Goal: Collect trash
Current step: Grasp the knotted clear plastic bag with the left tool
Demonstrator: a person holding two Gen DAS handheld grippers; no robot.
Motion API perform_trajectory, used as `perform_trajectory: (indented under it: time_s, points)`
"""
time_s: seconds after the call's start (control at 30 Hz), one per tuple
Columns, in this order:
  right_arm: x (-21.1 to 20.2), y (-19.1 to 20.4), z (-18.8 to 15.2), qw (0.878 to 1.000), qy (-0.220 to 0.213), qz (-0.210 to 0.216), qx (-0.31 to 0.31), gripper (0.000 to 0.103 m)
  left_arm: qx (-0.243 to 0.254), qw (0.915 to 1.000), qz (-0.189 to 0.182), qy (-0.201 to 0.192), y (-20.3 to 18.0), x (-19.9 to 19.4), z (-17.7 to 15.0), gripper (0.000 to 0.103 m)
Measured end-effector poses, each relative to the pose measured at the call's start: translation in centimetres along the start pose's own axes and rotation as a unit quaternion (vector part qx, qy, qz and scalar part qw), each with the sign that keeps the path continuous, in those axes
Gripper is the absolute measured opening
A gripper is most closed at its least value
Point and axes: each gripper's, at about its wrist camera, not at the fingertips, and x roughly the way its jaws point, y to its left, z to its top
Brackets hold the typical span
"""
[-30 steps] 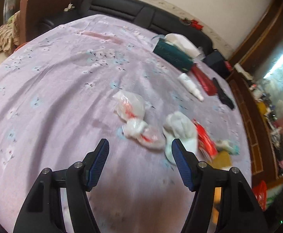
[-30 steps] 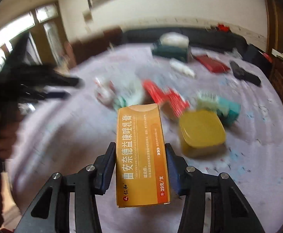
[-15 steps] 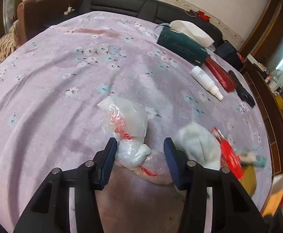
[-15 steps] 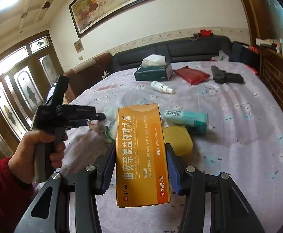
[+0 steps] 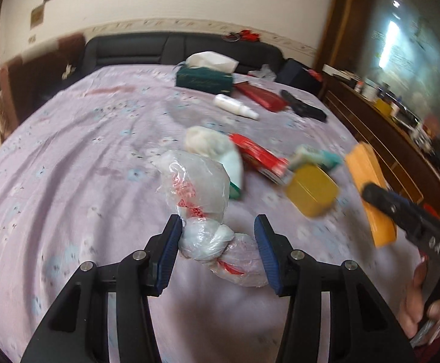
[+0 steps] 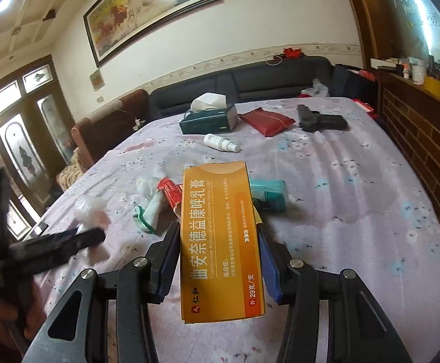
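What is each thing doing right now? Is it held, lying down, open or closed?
Orange box: held upright by the right gripper, shut on it.
Knotted plastic bag: between the left gripper's fingers; the bag looks lifted, and the fingers have just been closing.
Tissue box: open, a tissue sticking out.
White bottle: lying on its side.
Yellow tin: lid on.
Red pouch: lying flat.

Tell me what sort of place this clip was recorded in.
Probably a home living room: a black sofa against the wall, a large framed painting above it, and a table under a floral cloth cluttered with a tissue box and household bits.
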Motion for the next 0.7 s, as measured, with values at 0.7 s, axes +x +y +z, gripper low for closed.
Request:
perform_trajectory:
  time_s: [0.7]
  points:
    - [-4.6,1.3,-6.4,0.999,-0.010,-0.048,0.011,0.053,0.067,0.9969,-0.007,-0.041,-5.8,-2.0,-6.4,0.048]
